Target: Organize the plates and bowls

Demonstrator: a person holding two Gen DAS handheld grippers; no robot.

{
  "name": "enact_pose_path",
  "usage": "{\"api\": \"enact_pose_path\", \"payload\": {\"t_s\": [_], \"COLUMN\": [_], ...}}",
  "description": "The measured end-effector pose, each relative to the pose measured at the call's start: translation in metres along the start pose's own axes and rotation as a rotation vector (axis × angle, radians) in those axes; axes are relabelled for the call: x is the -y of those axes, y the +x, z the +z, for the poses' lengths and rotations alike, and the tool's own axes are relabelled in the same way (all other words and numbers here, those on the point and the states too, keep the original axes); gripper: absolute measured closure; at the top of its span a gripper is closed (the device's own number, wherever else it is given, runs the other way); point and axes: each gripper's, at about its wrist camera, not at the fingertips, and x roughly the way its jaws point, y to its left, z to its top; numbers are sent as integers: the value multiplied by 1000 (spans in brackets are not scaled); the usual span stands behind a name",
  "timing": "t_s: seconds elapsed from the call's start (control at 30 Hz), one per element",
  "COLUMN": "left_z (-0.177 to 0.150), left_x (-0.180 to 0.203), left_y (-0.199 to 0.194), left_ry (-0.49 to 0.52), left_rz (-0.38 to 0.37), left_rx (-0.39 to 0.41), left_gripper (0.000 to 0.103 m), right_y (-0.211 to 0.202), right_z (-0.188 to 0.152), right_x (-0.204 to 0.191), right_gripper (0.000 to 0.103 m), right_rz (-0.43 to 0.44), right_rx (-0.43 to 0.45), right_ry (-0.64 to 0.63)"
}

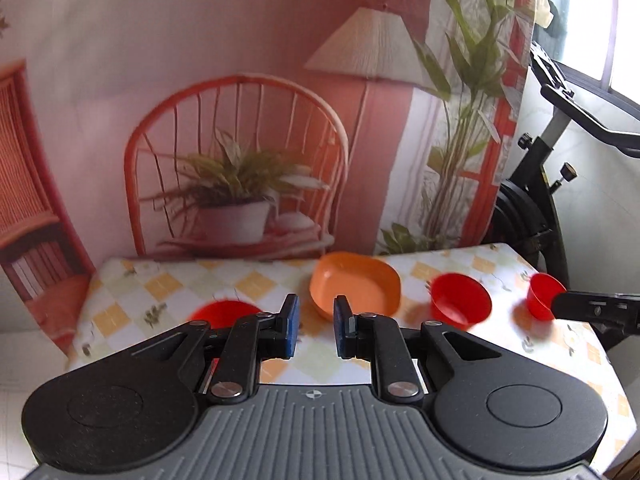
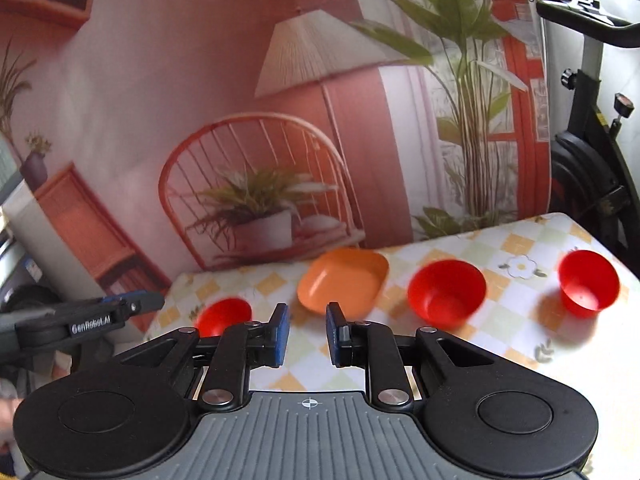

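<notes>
An orange square plate [image 1: 354, 286] [image 2: 344, 280] lies at the back middle of the table. A wide red bowl [image 1: 460, 298] [image 2: 446, 292] sits to its right, and a smaller red cup-like bowl [image 1: 542, 294] [image 2: 588, 288] stands further right. Another red bowl [image 1: 222, 312] [image 2: 224, 315] is at the left, partly hidden behind the fingers. My left gripper [image 1: 316, 330] is open above the near table, empty. My right gripper [image 2: 307, 334] is open too, holding nothing. The right gripper's tip [image 1: 592, 307] shows beside the small bowl in the left wrist view; the left gripper's tip [image 2: 132, 304] enters from the left in the right wrist view.
The table [image 1: 248, 280] [image 2: 516, 320] wears a yellow-and-white checked cloth with flowers. A printed backdrop [image 1: 240, 120] of a chair, lamp and plants hangs right behind it. An exercise bike [image 1: 536, 200] [image 2: 588, 168] stands off the table's right end.
</notes>
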Motion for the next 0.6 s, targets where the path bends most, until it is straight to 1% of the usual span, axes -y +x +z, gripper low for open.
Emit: {"api": "enact_pose_path", "payload": {"t_s": [0.07, 0.13, 0.2, 0.27, 0.37, 0.43, 0.5, 0.53, 0.6], "left_z": [14, 27, 36, 41, 41, 39, 37, 35, 34], "left_x": [-5, -9, -9, -6, -3, -3, -5, -8, -7], "left_y": [-2, -5, -2, 4, 23, 39, 59, 70, 91], "left_ry": [8, 13, 28, 55, 75, 64, 31, 12, 6], "left_rz": [15, 31, 39, 44, 35, 19, -4, -27, -44], "left_rx": [39, 75, 91, 98, 80, 61, 41, 37, 36], "left_gripper": [84, 84, 84, 84, 84, 84, 84, 84, 84], "right_y": [10, 18, 29, 45, 76, 99, 123, 134, 155], "right_z": [14, 26, 37, 46, 53, 53, 48, 44, 40], "right_x": [-3, -9, -15, -16, -8, -1, 3, 6, 13], "right_gripper": [83, 83, 83, 83, 83, 82, 82, 82, 82], "right_rz": [6, -3, -16, -25, -20, -29, -70, -93, -124], "right_rx": [21, 63, 99, 116, 109, 93, 93, 95, 74], "right_ry": [33, 21, -3, -14, -8, -21, -66, -87, -103]}}
